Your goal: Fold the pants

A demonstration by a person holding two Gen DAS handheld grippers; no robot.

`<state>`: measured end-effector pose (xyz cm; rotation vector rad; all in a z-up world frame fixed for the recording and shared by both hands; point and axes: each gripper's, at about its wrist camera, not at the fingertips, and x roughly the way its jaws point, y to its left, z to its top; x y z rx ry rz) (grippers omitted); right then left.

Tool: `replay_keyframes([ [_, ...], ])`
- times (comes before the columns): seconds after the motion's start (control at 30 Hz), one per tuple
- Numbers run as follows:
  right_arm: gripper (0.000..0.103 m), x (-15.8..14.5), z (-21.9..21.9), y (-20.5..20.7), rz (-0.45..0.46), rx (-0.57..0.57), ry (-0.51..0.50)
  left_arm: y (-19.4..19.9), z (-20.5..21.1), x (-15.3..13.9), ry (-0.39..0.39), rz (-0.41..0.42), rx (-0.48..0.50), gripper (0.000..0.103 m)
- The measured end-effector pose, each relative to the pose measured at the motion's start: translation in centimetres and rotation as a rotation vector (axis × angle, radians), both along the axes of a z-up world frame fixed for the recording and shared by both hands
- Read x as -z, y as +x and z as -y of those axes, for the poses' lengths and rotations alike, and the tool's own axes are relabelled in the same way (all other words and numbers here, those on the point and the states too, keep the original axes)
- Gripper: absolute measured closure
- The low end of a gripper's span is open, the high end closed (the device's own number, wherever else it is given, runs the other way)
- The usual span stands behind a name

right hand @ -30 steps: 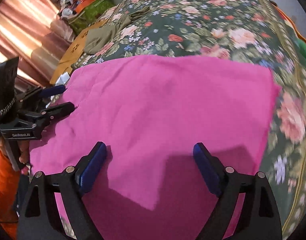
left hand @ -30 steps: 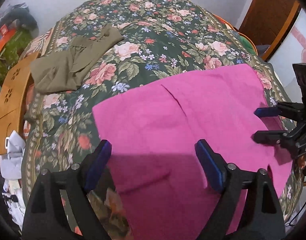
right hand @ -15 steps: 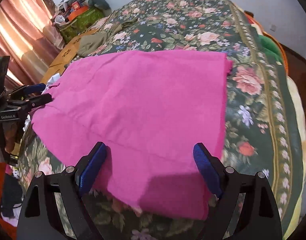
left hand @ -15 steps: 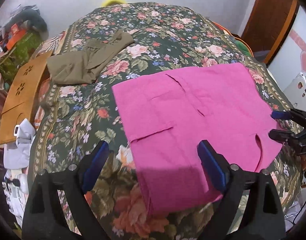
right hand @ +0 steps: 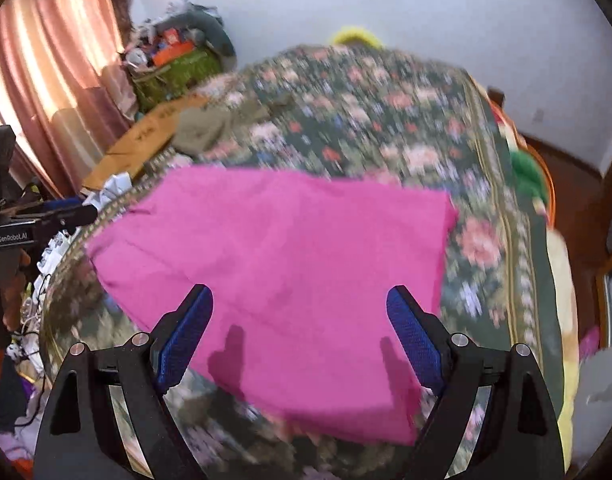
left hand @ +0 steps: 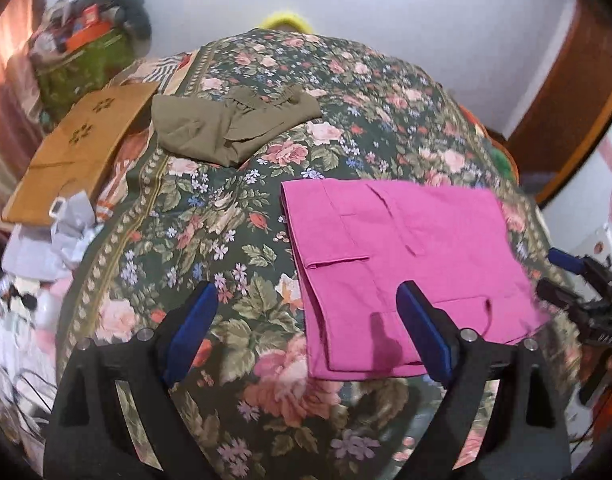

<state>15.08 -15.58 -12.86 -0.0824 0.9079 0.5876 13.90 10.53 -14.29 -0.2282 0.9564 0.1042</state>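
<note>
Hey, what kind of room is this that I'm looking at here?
Most likely a bedroom in a home. A bed under a floral bedspread fills the view, with folded pink pants and an olive garment lying on it, and pink curtains hang at one side.

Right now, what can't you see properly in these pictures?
- Right wrist view: the bedspread and olive clothes are smeared by motion blur.
- Both views: the pink pants' inner layers are hidden by the top fold.
- Left wrist view: the right tongs are cut off by the edge.
- Left wrist view: the basket clutter is too small.
</note>
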Motion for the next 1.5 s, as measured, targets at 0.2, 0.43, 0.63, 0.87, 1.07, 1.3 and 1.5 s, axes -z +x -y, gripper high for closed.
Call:
replay_keyframes([
  [0.2,0.016,1.4,-3.5,0.1,0.004,-0.086,-0.014,-1.1,0.7,0.6,-0.116,-0.024,-0.006,0.012],
  [0.43,0.016,3.5,-3.7,-0.3,-0.067,-0.119,-0.042,-2.0,2.5,2.4,-0.226,-0.083,0.013,0.012],
  [0.63,0.016,3.9,-3.4,-0.8,-0.115,-0.13,-0.012,-2.0,3.5,3.5,-0.353,-0.112,0.036,0.012],
  [0.87,0.016,4.2,-3.2,-0.7,-0.137,-0.128,0.022,-0.5,4.1,3.7,-0.437,-0.093,0.053,0.012],
  [1.07,0.016,4.3,-3.2,-0.7,-0.141,-0.129,0.019,2.0,3.9,3.9,-0.332,-0.087,-0.016,0.047],
  [1.3,0.016,4.0,-3.0,-0.8,-0.139,-0.125,0.022,1.7,4.4,3.1,-0.176,-0.015,-0.021,0.075],
  [1.5,0.016,2.9,-2.2,-1.1,-0.096,-0.102,0.014,0.2,4.2,0.2,0.02,0.087,-0.059,0.08],
])
